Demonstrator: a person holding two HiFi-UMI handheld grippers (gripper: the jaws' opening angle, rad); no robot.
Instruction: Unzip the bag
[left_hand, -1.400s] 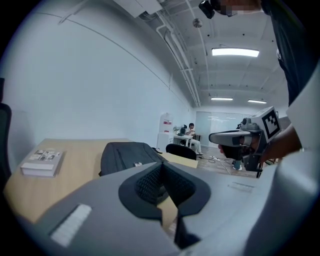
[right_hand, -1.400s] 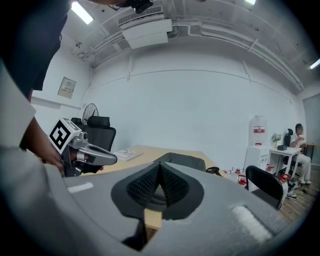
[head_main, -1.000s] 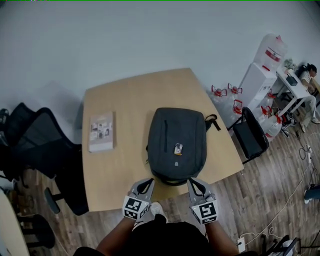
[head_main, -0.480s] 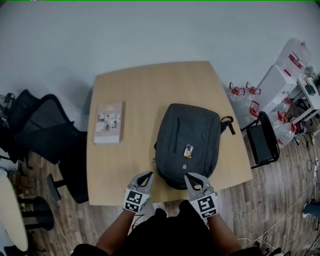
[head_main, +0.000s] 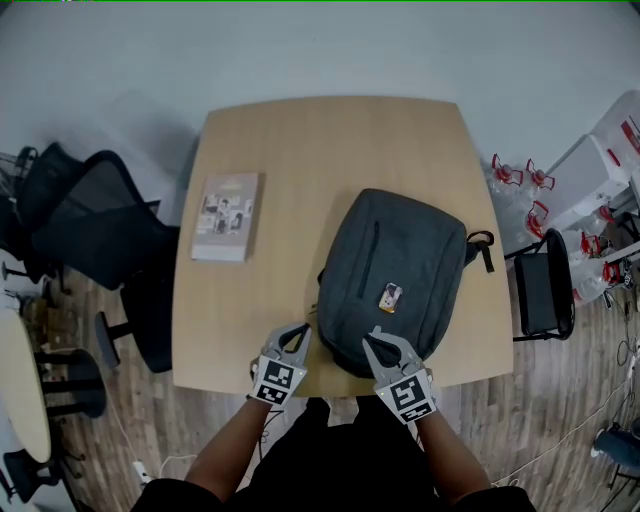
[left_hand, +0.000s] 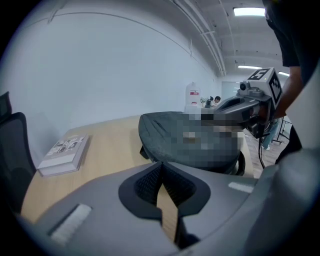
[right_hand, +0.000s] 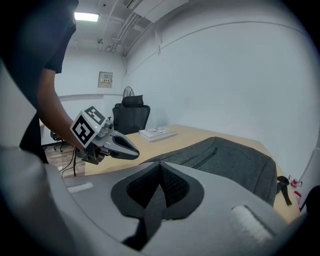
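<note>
The bag (head_main: 405, 250), a single dark grey one with a front zip line and small tag, is laid flat on the table (head_main: 300, 150) near one book (head_main: 227, 215). Two grippers are held at its near edge, the left gripper (head_main: 301, 330) and the right gripper (head_main: 371, 337), both closed and empty.

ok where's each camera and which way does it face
Head view: on the person's head, steeply down at the table, grey backpack and book; left gripper, right gripper and forearms at bottom.
Left gripper view: on the left gripper, along its shut jaws toward the backpack; person's torso at right.
Right gripper view: on the right gripper, over the backpack toward an office chair; person's arm at left.
Shared: each gripper view shows the other gripper, the backpack and the book.
</note>
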